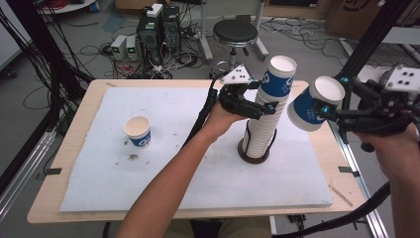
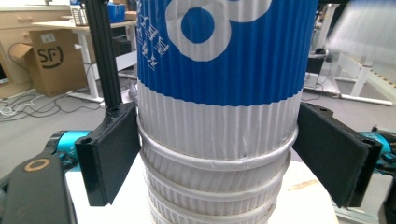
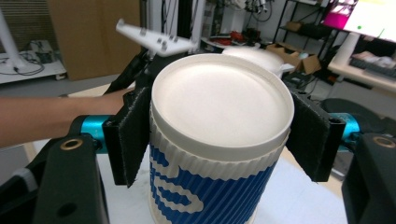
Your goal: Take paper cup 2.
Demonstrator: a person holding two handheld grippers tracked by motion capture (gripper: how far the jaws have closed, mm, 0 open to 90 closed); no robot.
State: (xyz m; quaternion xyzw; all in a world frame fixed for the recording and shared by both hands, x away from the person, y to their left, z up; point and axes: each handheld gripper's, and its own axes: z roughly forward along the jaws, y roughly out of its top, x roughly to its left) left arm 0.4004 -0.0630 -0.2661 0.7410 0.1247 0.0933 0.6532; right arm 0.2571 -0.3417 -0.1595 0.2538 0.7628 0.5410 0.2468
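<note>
the work in hand appears to be taking cups off a nested stack and setting them out singly on the tabletop (image 1: 69,198).

right gripper (image 1: 324,110): its fingers are clamped on one blue-and-white ribbed paper cup (image 1: 313,104), which is held in the air to the right of the stack and clear of it, tilted so its base faces the high view. in the right gripper view the pads press both sides of the cup just under that end, a sensible place to grip, since the ribbed wall is stiffest there and less likely to buckle.

left gripper (image 1: 261,107): it stands at the stack of cups (image 1: 260,134), near its upper part. in the left gripper view the left pad lies against the wall of the upper cup, while the right pad stands slightly off it, so i judge the grip to be loose rather than firm. its purpose seems to be to steady the column while a cup is drawn away; the stack leans somewhat and sits in a dark ring-shaped base (image 1: 255,154) that gives little support higher up.

a single cup (image 1: 137,131) stands upright, mouth up, on the white mat (image 1: 163,183) well to the left, apart from the stack. the held one probably belongs near it.

risk noted: with the left fingers slack, the tall stack could tip.
</note>
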